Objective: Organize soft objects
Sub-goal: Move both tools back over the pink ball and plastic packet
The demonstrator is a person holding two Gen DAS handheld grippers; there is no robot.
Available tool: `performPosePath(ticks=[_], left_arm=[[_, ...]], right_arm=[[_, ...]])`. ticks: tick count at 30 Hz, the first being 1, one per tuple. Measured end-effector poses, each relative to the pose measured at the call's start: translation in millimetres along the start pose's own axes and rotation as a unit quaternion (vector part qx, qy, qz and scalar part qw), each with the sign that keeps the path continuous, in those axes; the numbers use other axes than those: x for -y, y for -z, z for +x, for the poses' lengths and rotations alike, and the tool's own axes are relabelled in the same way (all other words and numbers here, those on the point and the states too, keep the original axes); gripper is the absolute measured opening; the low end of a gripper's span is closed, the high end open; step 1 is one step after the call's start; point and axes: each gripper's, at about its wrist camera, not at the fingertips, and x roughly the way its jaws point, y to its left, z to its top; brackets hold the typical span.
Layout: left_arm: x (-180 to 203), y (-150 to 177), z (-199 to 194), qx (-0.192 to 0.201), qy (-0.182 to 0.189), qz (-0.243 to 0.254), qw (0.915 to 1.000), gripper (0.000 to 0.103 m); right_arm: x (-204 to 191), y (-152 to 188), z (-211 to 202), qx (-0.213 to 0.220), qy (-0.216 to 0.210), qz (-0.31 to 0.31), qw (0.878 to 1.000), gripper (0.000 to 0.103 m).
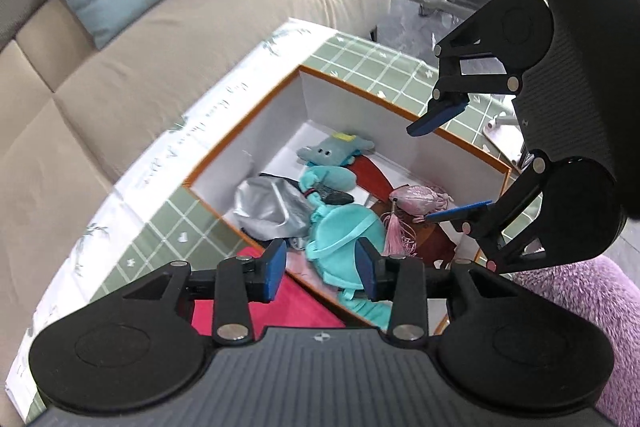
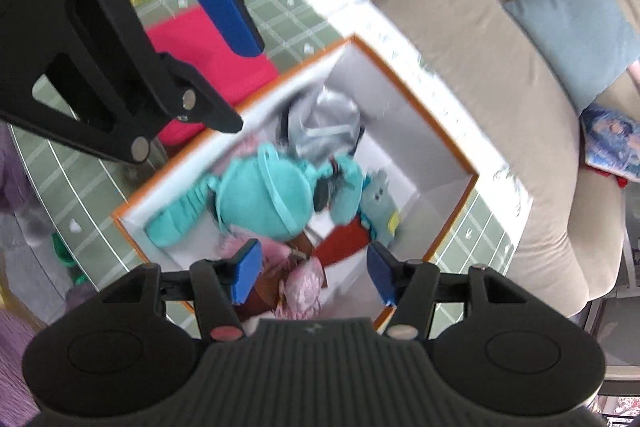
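Both grippers hang over the open box (image 1: 400, 115) w/ the orange rim, which sits on the green checked table (image 1: 360, 55) just beside the beige sofa (image 1: 160, 39). The left gripper (image 1: 323, 269) has its blue pads spread apart w/ nothing between them, released, right above the teal plush (image 1: 344, 231), whose tail end drapes toward the near wall of the box. The right gripper (image 2: 314, 273) is likewise spread wide and empty, poised over the pink tasselled pouch (image 2: 304, 283) at its end of the box. Also inside: a small blue elephant toy (image 1: 332, 151), a silver-grey cloth (image 1: 268, 203), and something red-brown underneath. So the soft things are mostly in the box already; I'd say this is the tail of a drop-off, or a tidy-up of what's in there. Still outside, a bright pink cloth (image 2: 208, 43) lies on the table touching the box's outer wall, and a fluffy purple thing (image 1: 580, 307) sits at the table's edge. Next move, probably: go for the pink cloth, pinch a fold, lift it over the rim w/o snagging the teal plush.
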Motion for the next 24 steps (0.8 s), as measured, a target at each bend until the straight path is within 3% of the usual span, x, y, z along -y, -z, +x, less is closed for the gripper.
performPosePath(ticks=[11,19,24], left_arm=[[-27,60,-62,0.028,-0.043,-0.035,0.9981,0.046],[-48,114,-81,0.015,-0.061,-0.061,0.9962,0.046],[-63,148,-90,0.004,-0.065,-0.07,0.9954,0.046]], right_arm=[[-56,-45,-44,0.065,-0.018,-0.014,0.998,0.058],[-100,-79,-43,0.071,-0.041,-0.044,0.996,0.058],[-123,-98,-35,0.072,-0.05,-0.03,0.996,0.058]])
